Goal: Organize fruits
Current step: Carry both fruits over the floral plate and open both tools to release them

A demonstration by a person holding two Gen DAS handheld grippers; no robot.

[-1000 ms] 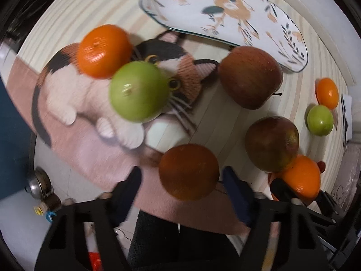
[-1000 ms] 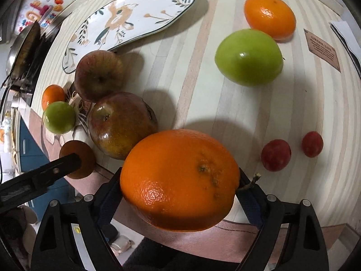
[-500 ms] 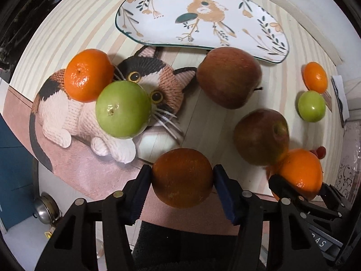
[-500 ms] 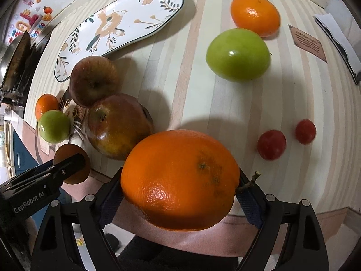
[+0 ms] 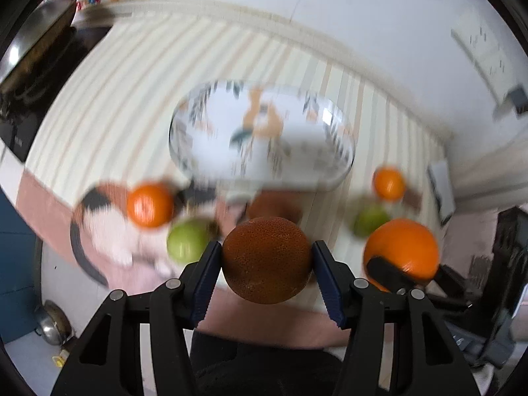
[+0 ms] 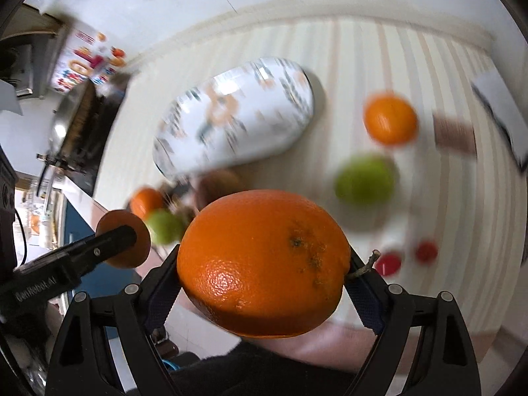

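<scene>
My left gripper (image 5: 266,262) is shut on a dark brown-orange fruit (image 5: 266,259) and holds it above the table. My right gripper (image 6: 264,264) is shut on a large orange (image 6: 264,272), also lifted; this orange shows in the left wrist view (image 5: 404,249). The floral oval plate (image 5: 264,138) lies further back on the striped table and also shows in the right wrist view (image 6: 231,115). On the table lie a small orange (image 5: 150,205), a green fruit (image 5: 186,243), another small orange (image 6: 391,119), another green fruit (image 6: 364,180) and a partly hidden apple (image 5: 274,206).
A cat-shaped mat (image 5: 105,227) lies under the left fruits. Two small red fruits (image 6: 387,263) lie at the right. A brown card (image 6: 453,135) and a white paper (image 6: 501,112) sit at the far right. A stove with a pan (image 6: 71,122) stands at the left.
Both grippers have risen and tilted up with their fruits, so the table objects look smaller and blurred. The left gripper, open around the dark fruit a second ago, is closed on it.
</scene>
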